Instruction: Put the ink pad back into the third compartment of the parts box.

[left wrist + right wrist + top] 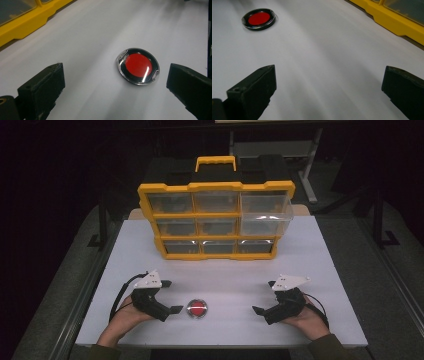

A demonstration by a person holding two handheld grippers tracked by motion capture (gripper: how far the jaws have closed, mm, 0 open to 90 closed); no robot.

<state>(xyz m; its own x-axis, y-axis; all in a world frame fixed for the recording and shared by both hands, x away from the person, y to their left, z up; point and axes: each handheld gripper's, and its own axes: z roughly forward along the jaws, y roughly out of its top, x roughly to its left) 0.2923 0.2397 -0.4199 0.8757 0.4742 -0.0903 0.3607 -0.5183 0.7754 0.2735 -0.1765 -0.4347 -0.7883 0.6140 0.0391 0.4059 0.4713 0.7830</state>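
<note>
A small round disc (197,308) with a red centre and a black, clear-edged rim lies flat on the white table (320,265), near the front middle. My left gripper (170,296) rests just to its left, open, with nothing between the jaws. In the left gripper view the disc (138,66) lies a little ahead, close to the right-hand jaw. My right gripper (264,297) sits open at the front right, well clear of the disc. The right gripper view shows the disc (258,19) far off at the upper left.
A yellow organiser (216,217) with clear drawers stands at the back of the table; its upper right drawer (265,212) is pulled out. Its yellow base shows in the left gripper view (27,21) and the right gripper view (392,20). Dark floor surrounds the table.
</note>
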